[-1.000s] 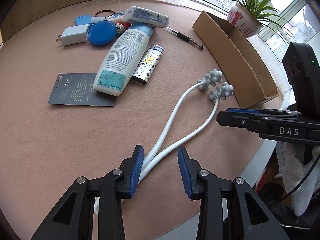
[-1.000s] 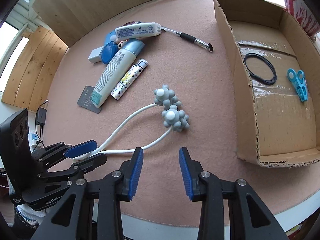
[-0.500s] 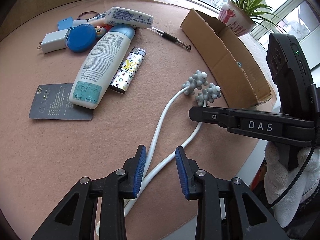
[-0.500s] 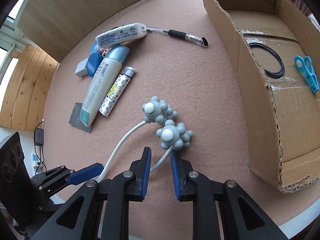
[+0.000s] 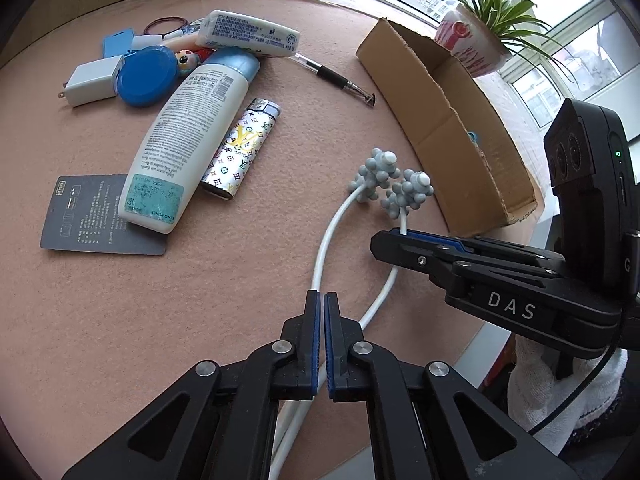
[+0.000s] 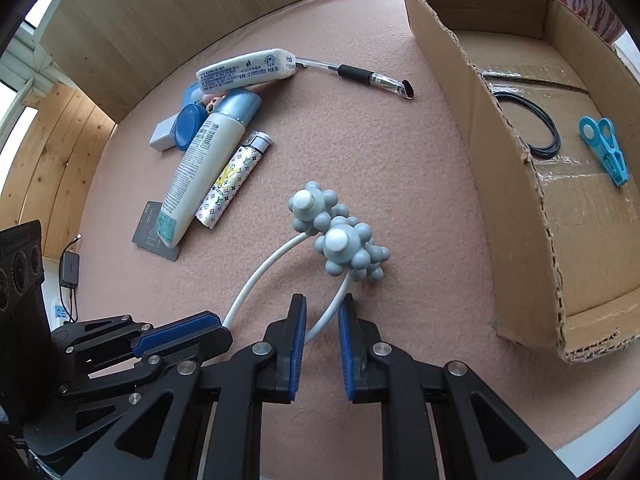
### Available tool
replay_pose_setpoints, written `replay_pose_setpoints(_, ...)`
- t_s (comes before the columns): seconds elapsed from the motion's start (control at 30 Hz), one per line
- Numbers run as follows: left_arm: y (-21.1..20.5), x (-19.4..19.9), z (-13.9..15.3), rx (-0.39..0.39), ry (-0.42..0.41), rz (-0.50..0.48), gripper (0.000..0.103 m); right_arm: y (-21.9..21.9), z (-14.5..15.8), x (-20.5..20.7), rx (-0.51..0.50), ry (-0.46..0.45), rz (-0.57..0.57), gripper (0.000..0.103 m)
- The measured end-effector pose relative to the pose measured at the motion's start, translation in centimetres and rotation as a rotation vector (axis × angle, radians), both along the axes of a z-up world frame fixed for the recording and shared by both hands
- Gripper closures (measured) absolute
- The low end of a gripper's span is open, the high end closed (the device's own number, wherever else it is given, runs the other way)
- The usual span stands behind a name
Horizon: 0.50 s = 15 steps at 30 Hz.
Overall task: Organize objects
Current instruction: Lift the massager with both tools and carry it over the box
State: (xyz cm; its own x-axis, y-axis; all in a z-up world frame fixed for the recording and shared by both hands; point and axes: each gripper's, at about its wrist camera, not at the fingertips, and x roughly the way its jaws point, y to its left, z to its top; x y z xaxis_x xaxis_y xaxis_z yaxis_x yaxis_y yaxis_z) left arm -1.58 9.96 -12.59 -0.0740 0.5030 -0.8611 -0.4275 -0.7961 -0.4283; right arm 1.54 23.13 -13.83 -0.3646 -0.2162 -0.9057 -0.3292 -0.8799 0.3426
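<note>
A white two-armed massager with grey knobbly heads lies on the pink felt table; it also shows in the right wrist view. My left gripper is shut on one white arm of the massager, near the table's front edge. My right gripper has its jaws narrowly apart around the other white arm, just behind the heads; it looks like it touches the arm. The right gripper also shows in the left wrist view. The cardboard box stands to the right, open on top.
A lotion bottle, a patterned lighter, a grey card, a white tube, a pen, a blue lid and a charger lie at the back left. The box holds a black band and a blue clip. A potted plant stands behind the box.
Both grippers have moved forward along the massager and closed. The left jaws went from wide open to shut on one white arm; the right jaws narrowed around the other arm.
</note>
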Motion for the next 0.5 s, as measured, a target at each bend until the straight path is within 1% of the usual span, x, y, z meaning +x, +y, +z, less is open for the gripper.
replay_pose_setpoints(0.03, 0.1, 0.1, 0.2, 0.004, 0.007, -0.002, 0.102, 0.1, 0.2, -0.1, -0.006, 0.008, 0.002, 0.091)
replay_pose_setpoints(0.1, 0.6, 0.3, 0.5, -0.072, 0.071, 0.002, 0.102, -0.1, 0.6, -0.3, 0.005, 0.018, 0.013, 0.091)
replay_pose_setpoints(0.13, 0.6, 0.2, 0.5, -0.083, 0.083, 0.014, 0.102, -0.2, 0.6, -0.4, 0.023, 0.013, 0.019, 0.091)
replay_pose_setpoints(0.17, 0.4, -0.1, 0.2, -0.071, 0.062, 0.032, 0.102, -0.3, 0.5, -0.5, 0.031, 0.010, 0.024, 0.091)
replay_pose_setpoints(0.2, 0.2, -0.4, 0.0, -0.060, 0.032, 0.040, 0.100, -0.2, 0.4, -0.6, 0.029, 0.006, 0.026, 0.091)
replay_pose_setpoints(0.23, 0.1, -0.6, -0.2, -0.056, 0.020, 0.037, 0.098, -0.1, 0.2, -0.6, 0.022, 0.002, 0.024, 0.091)
replay_pose_setpoints(0.27, 0.1, -0.6, -0.3, -0.057, 0.023, 0.035, 0.096, -0.1, 0.1, -0.7, 0.014, -0.003, 0.024, 0.091)
replay_pose_setpoints(0.37, 0.5, -0.9, -0.6, -0.052, 0.010, 0.023, 0.096, 0.2, -0.2, -0.6, -0.002, -0.010, 0.023, 0.091)
replay_pose_setpoints(0.5, 1.5, -1.1, -1.4, -0.068, -0.006, 0.008, 0.095, 0.1, -0.1, -0.5, 0.000, -0.021, 0.026, 0.089)
